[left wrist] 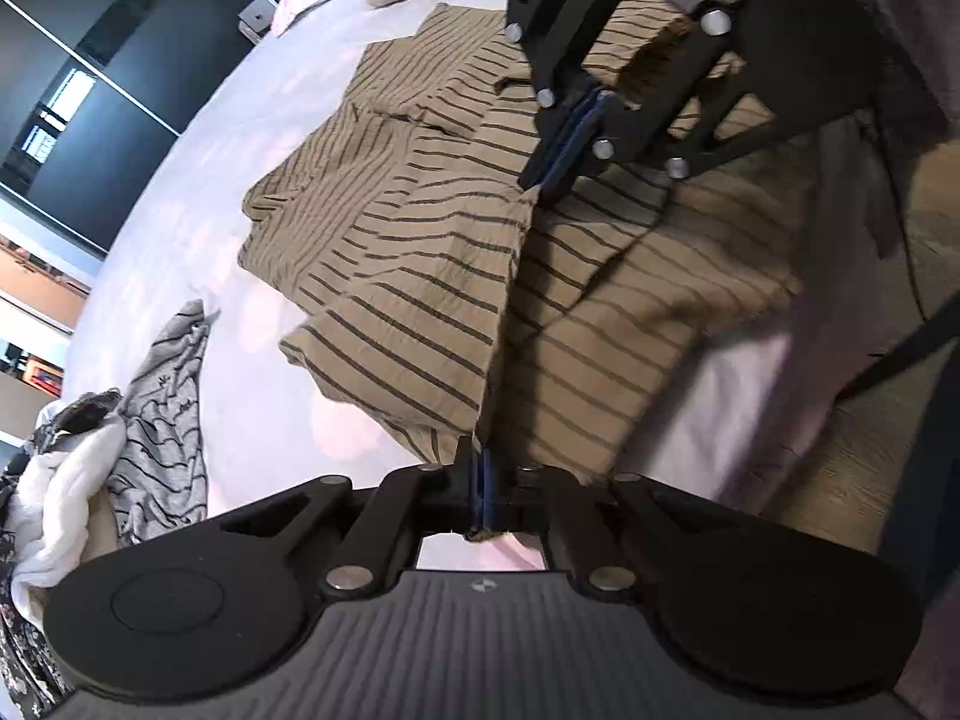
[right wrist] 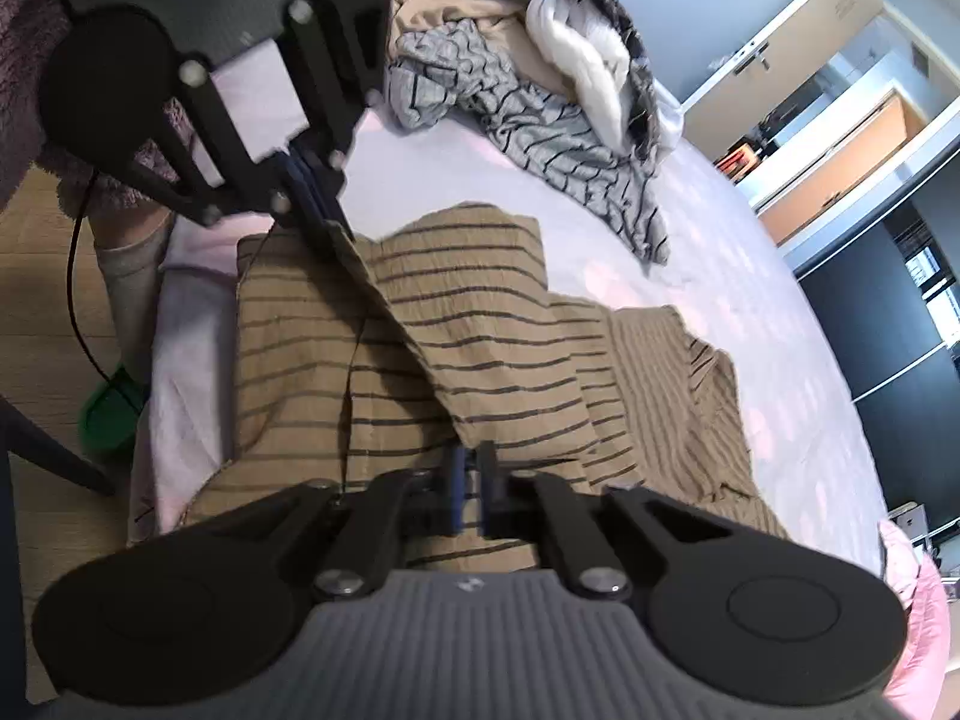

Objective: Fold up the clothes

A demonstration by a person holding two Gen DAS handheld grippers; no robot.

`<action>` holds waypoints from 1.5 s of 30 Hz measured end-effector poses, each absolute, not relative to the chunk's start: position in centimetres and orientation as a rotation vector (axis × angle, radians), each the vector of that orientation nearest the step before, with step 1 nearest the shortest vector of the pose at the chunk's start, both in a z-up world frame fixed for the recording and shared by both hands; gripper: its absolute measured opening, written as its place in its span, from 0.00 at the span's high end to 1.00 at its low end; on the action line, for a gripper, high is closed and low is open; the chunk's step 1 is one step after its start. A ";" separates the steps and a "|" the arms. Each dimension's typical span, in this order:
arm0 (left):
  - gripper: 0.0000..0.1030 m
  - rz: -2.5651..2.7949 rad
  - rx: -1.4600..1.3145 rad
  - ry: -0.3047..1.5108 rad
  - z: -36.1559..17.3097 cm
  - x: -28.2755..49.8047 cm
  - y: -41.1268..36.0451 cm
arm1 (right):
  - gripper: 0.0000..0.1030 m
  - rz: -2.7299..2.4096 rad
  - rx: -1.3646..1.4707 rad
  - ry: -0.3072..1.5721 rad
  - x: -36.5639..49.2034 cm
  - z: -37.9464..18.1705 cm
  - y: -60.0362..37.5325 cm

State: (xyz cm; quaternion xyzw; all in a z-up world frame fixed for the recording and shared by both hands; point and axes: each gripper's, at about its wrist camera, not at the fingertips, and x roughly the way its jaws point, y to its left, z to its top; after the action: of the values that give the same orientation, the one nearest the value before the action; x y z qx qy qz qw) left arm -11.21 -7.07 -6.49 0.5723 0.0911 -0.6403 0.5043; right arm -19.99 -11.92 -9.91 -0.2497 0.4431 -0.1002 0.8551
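Tan striped garment [left wrist: 420, 300], soft, light and limp on the bed [left wrist: 198, 228]; left hand-held gripper [left wrist: 486, 492] and right hand-held gripper [right wrist: 471, 486] each pinch its near hem, the best hold.

A tan garment with thin dark stripes [left wrist: 420, 276] lies partly folded and rumpled on the bed's pale sheet [left wrist: 198, 228], near its edge. One striped layer is lifted over the rest. Farther off, a crumpled grey wavy-striped garment [right wrist: 540, 138] lies against a heap of clothes [right wrist: 576, 42].
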 end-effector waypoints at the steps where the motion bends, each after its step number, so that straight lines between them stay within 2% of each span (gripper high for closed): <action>1: 1.00 -1.540 1.384 0.243 -6.4 -11.1 -6.9 | 0.97 -0.202 -0.524 0.935 -20.0 -9.9 -11.9; 9: 0.97 -1.483 1.423 0.449 -7.5 -9.7 -6.7 | 1.00 -0.148 -0.538 0.978 -20.2 -10.7 -11.4; 10: 0.94 -1.498 1.425 0.466 -7.4 -9.6 -6.6 | 1.00 -0.149 -0.534 0.980 -20.3 -10.6 -11.4; 12: 0.78 -1.533 1.432 0.511 -7.2 -9.5 -6.3 | 0.99 -0.158 -0.515 0.980 -20.3 -10.3 -11.5; 14: 0.74 -1.543 1.434 0.530 -6.9 -9.4 -5.9 | 0.99 -0.170 -0.495 0.978 -20.4 -9.9 -11.7; 21: 0.74 -1.556 1.198 0.605 -2.0 -6.5 -6.3 | 0.98 -0.301 -0.448 0.915 -20.8 -8.2 -12.9; 25: 0.74 -1.571 1.111 0.588 -0.2 -5.9 -7.7 | 0.97 -0.343 -0.378 0.853 -20.1 -7.4 -13.9; 28: 0.74 -1.556 1.075 0.570 -0.7 -6.1 -10.2 | 0.97 -0.314 -0.358 0.834 -19.4 -7.9 -14.0; 31: 0.74 -1.546 1.049 0.606 -2.2 -6.5 -12.5 | 0.97 -0.247 -0.358 0.896 -18.8 -9.5 -13.7; 38: 0.74 -1.516 1.166 0.629 -7.0 -7.9 -14.3 | 0.96 -0.193 -0.416 1.005 -19.3 -12.3 -13.0; 42: 0.74 -1.513 1.126 0.602 -6.9 -7.8 -13.7 | 0.84 -0.232 -0.363 0.967 -20.4 -11.0 -13.3; 45: 0.74 -1.519 1.016 0.591 -4.9 -6.7 -13.3 | 0.83 -0.293 -0.336 0.919 -21.8 -9.4 -13.7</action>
State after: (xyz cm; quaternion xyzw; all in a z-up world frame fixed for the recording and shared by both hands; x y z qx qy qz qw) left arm -6.70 -13.28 -4.86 0.4333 0.2520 -0.6482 0.5733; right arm -21.81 -13.74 -9.40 -0.1607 0.4396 -0.1401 0.8725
